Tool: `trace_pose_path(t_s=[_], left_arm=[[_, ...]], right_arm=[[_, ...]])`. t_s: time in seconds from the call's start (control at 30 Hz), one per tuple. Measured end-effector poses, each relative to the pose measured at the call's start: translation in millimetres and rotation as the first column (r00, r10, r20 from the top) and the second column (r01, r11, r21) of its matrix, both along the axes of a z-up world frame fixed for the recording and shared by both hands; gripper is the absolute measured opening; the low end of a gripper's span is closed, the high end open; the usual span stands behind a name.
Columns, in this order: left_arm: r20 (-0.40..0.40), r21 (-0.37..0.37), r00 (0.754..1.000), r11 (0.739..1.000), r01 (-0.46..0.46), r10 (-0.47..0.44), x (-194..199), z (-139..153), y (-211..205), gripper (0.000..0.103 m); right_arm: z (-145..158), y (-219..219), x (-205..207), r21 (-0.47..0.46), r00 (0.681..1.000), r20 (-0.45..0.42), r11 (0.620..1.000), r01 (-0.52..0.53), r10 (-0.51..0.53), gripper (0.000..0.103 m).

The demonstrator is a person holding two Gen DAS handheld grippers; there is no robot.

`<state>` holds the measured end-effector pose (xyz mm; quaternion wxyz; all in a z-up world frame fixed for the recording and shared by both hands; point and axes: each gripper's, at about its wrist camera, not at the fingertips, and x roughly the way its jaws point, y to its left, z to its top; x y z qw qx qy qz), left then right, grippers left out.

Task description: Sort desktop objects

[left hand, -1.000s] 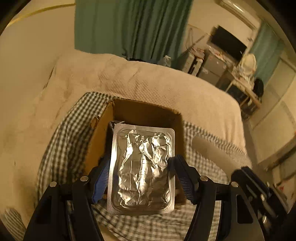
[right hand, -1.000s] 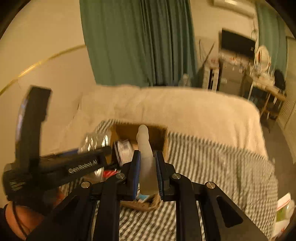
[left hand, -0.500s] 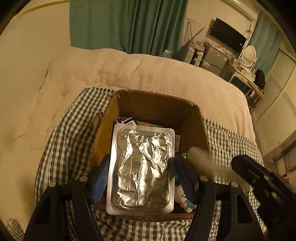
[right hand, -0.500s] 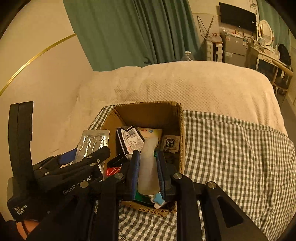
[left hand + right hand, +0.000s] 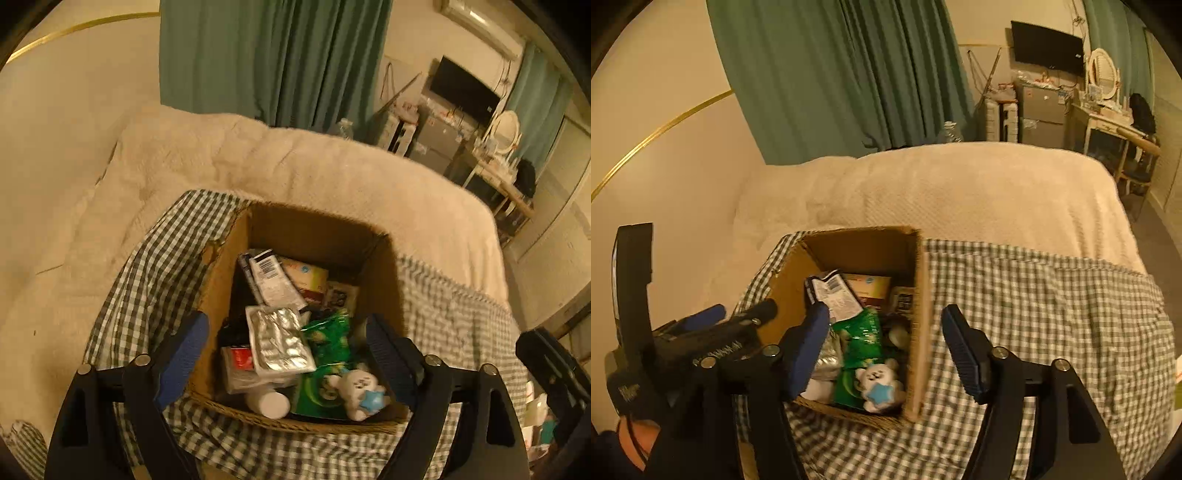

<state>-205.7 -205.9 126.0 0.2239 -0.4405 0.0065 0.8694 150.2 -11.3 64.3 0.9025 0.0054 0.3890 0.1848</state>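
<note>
Cardboard box [image 5: 221, 280], blurred bottle [image 5: 268, 403] half-buried

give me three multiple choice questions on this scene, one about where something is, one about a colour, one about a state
1. Where does the foil pack lie?
A. in the cardboard box
B. on the checked cloth
C. in the left gripper

2. What colour is the star on the toy bear?
A. red
B. blue
C. yellow

3. How does the right gripper stand?
A. shut on a bottle
B. shut on the bear
C. open with nothing held

1 A: it rests on the things in the box.
2 B: the star is blue.
3 C: its jaws are opening, and grip nothing.
</note>
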Motion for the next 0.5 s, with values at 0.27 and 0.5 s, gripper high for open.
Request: trace_pose_path(t_s=[0.27, 0.5], left_arm=[[-0.073, 0.053, 0.997, 0.998, 0.037, -0.033, 56.3, 32.1, 11.3, 0.103], [-0.124, -0.04, 0.992, 0.999, 0.032, -0.036, 89.1, 18.7, 24.2, 0.103]], right_arm=[[30.0, -50.7, -30.2, -0.05, 0.998, 0.018, 0.997, 0.057, -0.056, 0.102], [25.7, -81.5, -50.7, -0.118, 0.994, -0.007, 0.987, 0.106, -0.107, 0.102]])
